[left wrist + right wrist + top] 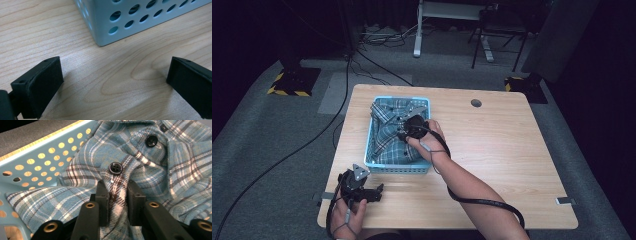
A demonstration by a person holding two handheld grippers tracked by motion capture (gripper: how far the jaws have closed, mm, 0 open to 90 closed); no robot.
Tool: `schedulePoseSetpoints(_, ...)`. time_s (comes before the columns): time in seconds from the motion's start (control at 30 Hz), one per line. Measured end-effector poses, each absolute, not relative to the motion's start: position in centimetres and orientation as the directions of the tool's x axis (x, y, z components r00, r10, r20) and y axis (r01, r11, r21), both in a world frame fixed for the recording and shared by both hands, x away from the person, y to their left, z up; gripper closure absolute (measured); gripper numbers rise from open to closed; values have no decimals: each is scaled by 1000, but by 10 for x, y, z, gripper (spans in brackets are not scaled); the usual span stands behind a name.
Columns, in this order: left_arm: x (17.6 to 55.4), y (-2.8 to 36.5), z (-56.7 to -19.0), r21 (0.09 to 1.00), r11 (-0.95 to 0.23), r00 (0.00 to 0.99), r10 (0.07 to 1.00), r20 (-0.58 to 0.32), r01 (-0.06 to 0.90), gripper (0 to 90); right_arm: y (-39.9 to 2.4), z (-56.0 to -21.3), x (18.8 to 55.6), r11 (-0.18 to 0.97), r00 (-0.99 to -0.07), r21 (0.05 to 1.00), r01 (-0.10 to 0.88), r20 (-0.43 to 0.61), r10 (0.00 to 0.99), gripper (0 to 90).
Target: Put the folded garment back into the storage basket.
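The fingers [103, 202] of the right gripper [117, 195] are pinching a fold of the plaid shirt [140, 167] between them, close below a dark button [115, 168]. The fold hides the inside faces of both fingers, and the bottom of the right gripper view cuts off the rest of the gripper. A second button [151, 140] sits higher up on the shirt. The far side of the shirt runs off the edge of that view.

From the high view, the shirt [387, 132] lies bunched up inside the blue basket [371, 142], which stands on the left half of the wooden bench [492, 160]. The right gripper [412, 126] and the right hand [429, 140] reach down into the basket and cover the middle of the shirt, so the pinched spot is hard to make out from there.

The left gripper [377, 192] rests near the front left edge of the bench, held by the left hand [349, 217], just in front of the basket. Its fingers [40, 85] are spread wide apart with nothing but bare bench [112, 82] between them. One corner of the basket [105, 27] shows ahead of them, not touching; its top is cut off by the picture
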State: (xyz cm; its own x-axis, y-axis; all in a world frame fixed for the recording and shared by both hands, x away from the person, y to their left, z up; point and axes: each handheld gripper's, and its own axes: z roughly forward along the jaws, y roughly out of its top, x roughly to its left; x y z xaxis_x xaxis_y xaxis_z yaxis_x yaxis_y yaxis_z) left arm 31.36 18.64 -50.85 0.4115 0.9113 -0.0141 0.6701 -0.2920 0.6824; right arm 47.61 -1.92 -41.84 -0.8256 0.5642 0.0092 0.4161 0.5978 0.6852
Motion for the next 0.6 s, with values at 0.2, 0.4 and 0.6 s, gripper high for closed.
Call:
schedulePoseSetpoints(0.2,314,186,-509,683,-292,411,912,-14,670,3,-25,-417,476,519,-824,745,419,73,561,429)
schedulePoseSetpoints(0.4,314,186,-508,682,-292,412,911,-14,670,3,-32,-408,476,473,-832,792,385,77,549,250)
schedulePoseSetpoints(0.6,314,186,-508,682,-292,411,911,-14,670,2,-38,-398,472,473,-841,801,368,70,536,246)
